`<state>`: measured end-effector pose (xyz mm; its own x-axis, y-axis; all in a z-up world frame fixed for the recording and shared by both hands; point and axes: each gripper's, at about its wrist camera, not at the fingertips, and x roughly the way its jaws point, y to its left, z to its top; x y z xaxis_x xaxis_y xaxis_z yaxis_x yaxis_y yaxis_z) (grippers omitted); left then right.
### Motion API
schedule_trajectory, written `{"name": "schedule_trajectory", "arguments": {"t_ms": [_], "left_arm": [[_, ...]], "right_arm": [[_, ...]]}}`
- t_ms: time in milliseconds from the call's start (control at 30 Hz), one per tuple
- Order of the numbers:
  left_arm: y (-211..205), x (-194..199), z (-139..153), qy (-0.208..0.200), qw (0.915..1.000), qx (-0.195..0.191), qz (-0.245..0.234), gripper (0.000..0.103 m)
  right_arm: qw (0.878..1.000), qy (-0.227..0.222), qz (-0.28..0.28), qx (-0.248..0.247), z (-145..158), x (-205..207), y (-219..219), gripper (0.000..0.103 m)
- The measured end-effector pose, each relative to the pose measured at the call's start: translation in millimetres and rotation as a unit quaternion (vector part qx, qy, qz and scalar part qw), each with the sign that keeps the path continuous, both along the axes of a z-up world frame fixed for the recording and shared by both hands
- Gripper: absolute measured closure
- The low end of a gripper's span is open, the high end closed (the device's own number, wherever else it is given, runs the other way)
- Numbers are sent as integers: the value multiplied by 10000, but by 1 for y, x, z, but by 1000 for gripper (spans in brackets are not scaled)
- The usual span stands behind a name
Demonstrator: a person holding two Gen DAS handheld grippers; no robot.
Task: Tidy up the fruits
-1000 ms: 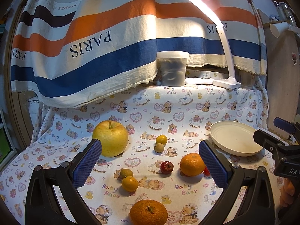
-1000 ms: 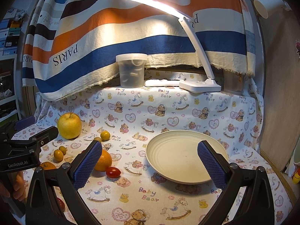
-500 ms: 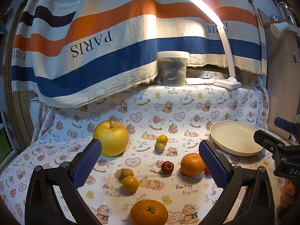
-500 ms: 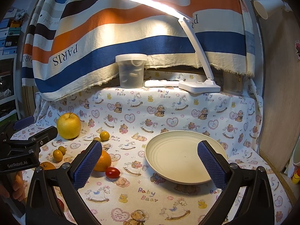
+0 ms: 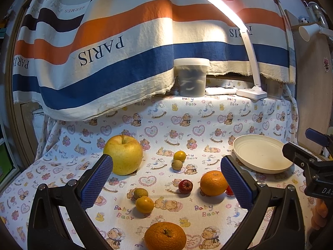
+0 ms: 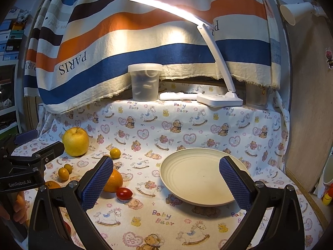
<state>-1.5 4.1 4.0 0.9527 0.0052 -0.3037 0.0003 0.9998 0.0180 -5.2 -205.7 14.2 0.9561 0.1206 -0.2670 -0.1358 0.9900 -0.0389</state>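
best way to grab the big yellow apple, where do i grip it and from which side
Grip the yellow apple across its widest middle, well below the stem. It stands upright, stem up, with open cloth around it, so come in low from the front with the open left gripper, one finger on each flank. It looks wide: open fully.

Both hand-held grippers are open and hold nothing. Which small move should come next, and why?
Probably lower the left hand-held gripper onto the small red fruit, which lies about centred between its open fingers. The plate holds nothing, every fruit sits on the cloth, and the right hand-held gripper hangs open near the plate.
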Motion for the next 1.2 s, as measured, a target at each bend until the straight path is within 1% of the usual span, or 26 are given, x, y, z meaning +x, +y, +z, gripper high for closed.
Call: {"name": "schedule_trajectory", "arguments": {"t_ms": [533, 667, 767, 867, 1000, 1200], "left_arm": [[-1, -1, 1, -17, 10000, 13, 23, 0], [-2, -1, 2, 30, 10000, -3, -61, 0], [-7, -3, 3, 35, 9999, 131, -83, 0], [-10, -5, 3, -26, 9996, 281, -64, 0], [-9, -10, 5, -167, 9995, 257, -99, 0], [-6, -15, 6, -266, 9994, 199, -70, 0]], "right_arm": [[10000, 20, -10, 16, 0, -1, 0, 0], [10000, 20, -80, 39, 0, -2, 0, 0], [9998, 23, -162, 136, 0, -2, -4, 0], [9997, 7, -175, 170, -1, -3, -7, 0], [9997, 0, -155, 163, -1, -3, -6, 0], [9999, -17, -96, 105, 0, -5, -3, 0]]}}
